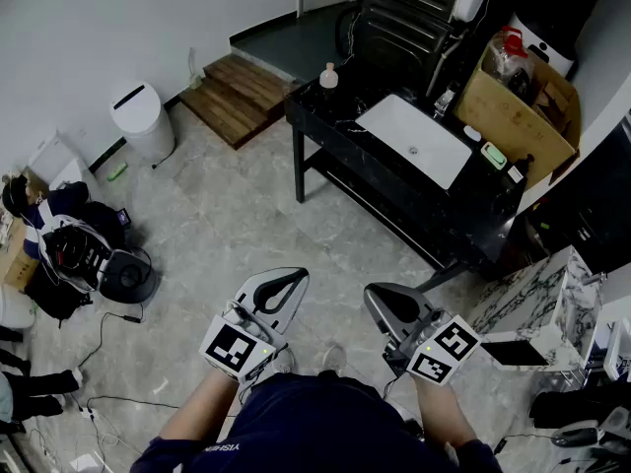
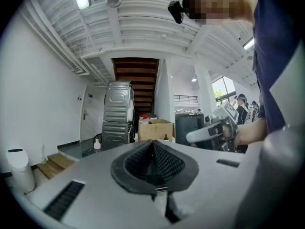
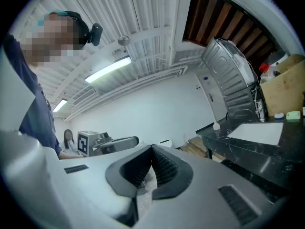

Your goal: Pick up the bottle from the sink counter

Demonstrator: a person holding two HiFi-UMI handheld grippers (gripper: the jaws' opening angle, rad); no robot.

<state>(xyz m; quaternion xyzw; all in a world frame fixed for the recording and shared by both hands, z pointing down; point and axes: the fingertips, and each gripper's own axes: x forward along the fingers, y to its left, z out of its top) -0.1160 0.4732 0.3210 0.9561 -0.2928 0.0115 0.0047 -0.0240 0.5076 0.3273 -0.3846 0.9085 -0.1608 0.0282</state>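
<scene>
The bottle [image 1: 328, 75], small and pale with a rounded cap, stands upright on the far left corner of the black sink counter [image 1: 394, 200]. It also shows small and distant in the left gripper view [image 2: 97, 145] and the right gripper view [image 3: 217, 126]. The white basin [image 1: 414, 139] lies in the counter's middle. Both grippers are held low in front of the person, well short of the counter. My left gripper [image 1: 296, 277] is shut with nothing in it, its jaws meeting at the tip [image 2: 153, 142]. My right gripper [image 1: 376, 295] is likewise shut and holds nothing [image 3: 152, 148].
A cardboard box [image 1: 518, 101] full of items sits at the counter's right end. A white bin [image 1: 138, 116] and wooden steps [image 1: 242, 92] stand beyond on the left. Bags and cables [image 1: 74, 254] lie on the floor at left; a marbled box [image 1: 537, 299] stands at right.
</scene>
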